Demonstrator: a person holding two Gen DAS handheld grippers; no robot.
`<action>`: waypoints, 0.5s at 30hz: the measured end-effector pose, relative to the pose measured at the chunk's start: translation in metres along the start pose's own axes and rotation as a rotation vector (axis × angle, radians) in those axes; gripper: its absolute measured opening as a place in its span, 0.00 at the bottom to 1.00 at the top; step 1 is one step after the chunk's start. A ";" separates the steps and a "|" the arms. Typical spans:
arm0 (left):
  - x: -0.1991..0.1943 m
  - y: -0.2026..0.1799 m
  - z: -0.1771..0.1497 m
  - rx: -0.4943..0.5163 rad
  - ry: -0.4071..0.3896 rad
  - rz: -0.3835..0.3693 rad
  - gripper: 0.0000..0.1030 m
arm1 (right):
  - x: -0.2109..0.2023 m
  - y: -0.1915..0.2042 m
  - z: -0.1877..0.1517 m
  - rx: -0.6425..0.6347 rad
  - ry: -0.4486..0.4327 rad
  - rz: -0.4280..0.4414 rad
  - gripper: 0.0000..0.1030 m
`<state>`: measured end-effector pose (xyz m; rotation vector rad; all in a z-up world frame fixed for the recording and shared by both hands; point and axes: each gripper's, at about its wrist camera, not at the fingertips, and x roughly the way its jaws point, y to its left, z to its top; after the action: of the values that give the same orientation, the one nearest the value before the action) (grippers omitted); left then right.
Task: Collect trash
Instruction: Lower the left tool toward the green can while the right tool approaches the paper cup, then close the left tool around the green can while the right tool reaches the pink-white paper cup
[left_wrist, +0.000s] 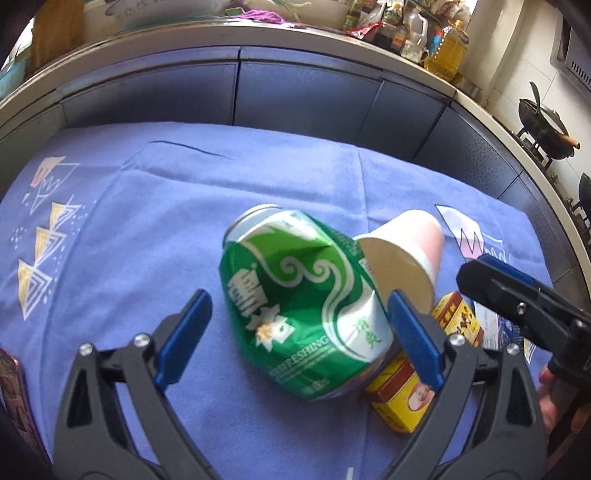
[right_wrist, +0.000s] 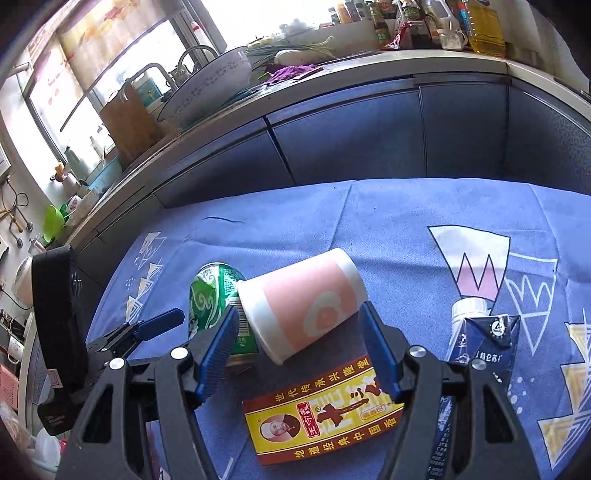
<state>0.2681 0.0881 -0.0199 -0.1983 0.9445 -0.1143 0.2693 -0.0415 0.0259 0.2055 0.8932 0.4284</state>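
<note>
A crushed green can (left_wrist: 303, 302) lies on the blue cloth (left_wrist: 147, 229), between the open fingers of my left gripper (left_wrist: 299, 332). A pink and white paper cup (left_wrist: 406, 251) lies on its side against the can. In the right wrist view the cup (right_wrist: 306, 306) lies between the open fingers of my right gripper (right_wrist: 299, 350), with the can (right_wrist: 214, 299) to its left. A yellow and red box (right_wrist: 321, 417) lies flat under the right gripper. A dark blue carton (right_wrist: 484, 343) with a white cap stands to the right.
Dark cabinet fronts (right_wrist: 351, 140) rise behind the cloth. The counter above holds a bowl (right_wrist: 207, 88), bottles (right_wrist: 484, 26) and greens. A wok (left_wrist: 543, 125) sits on a stove at the right. The left gripper shows in the right wrist view (right_wrist: 147, 332).
</note>
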 end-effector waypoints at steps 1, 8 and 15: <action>0.003 0.001 0.001 -0.014 0.011 0.008 0.89 | 0.001 0.000 0.000 -0.002 0.001 0.000 0.65; 0.018 0.016 -0.005 -0.090 0.052 -0.044 0.60 | 0.010 0.002 0.001 -0.008 0.006 0.002 0.65; -0.001 0.045 -0.020 -0.125 0.026 -0.079 0.60 | 0.009 -0.004 0.010 0.001 -0.012 -0.025 0.65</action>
<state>0.2520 0.1300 -0.0404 -0.3509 0.9704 -0.1311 0.2832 -0.0411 0.0249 0.1972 0.8832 0.4035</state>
